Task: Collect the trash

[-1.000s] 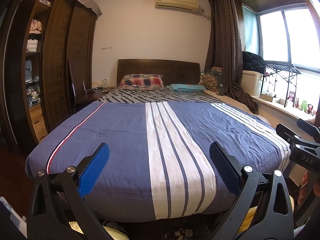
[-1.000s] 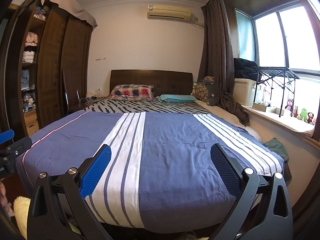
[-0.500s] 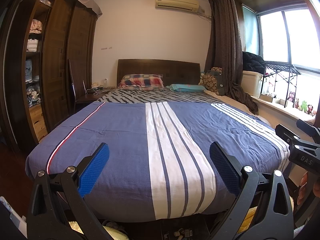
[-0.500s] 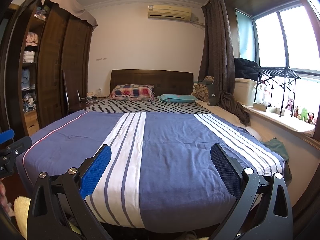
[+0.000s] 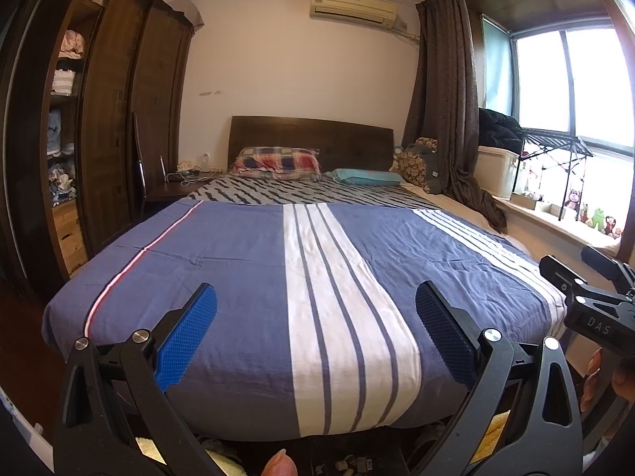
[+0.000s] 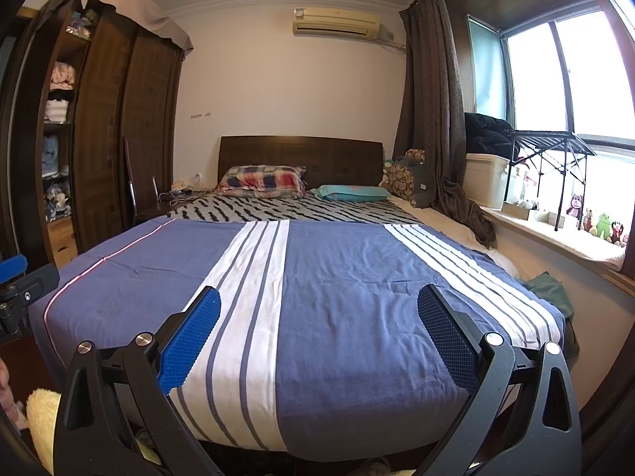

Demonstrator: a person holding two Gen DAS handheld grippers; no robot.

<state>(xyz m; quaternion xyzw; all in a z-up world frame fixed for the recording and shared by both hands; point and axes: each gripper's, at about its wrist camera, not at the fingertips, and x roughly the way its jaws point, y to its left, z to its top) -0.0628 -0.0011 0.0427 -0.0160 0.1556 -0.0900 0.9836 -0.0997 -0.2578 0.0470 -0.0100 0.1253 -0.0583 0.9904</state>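
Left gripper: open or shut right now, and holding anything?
Open, empty. In the left wrist view the left gripper has its blue-padded fingers spread wide apart, with only the striped blue bedspread visible between them.

A bedroom with pale walls [image 6: 285,79] and an air conditioner [image 6: 336,22] mounted high above a dark wooden headboard [image 6: 301,152]. The bed [image 6: 357,297] fills the middle, spread with a blue cover with white stripes; a plaid pillow [image 6: 262,182] and a teal pillow [image 6: 351,192] lie at its head. A dark wardrobe [image 6: 119,139] with open shelves stands on the left. On the right, brown curtains [image 6: 432,119] hang beside a bright window [image 6: 563,79], with plush toys [image 6: 599,224] along the sill
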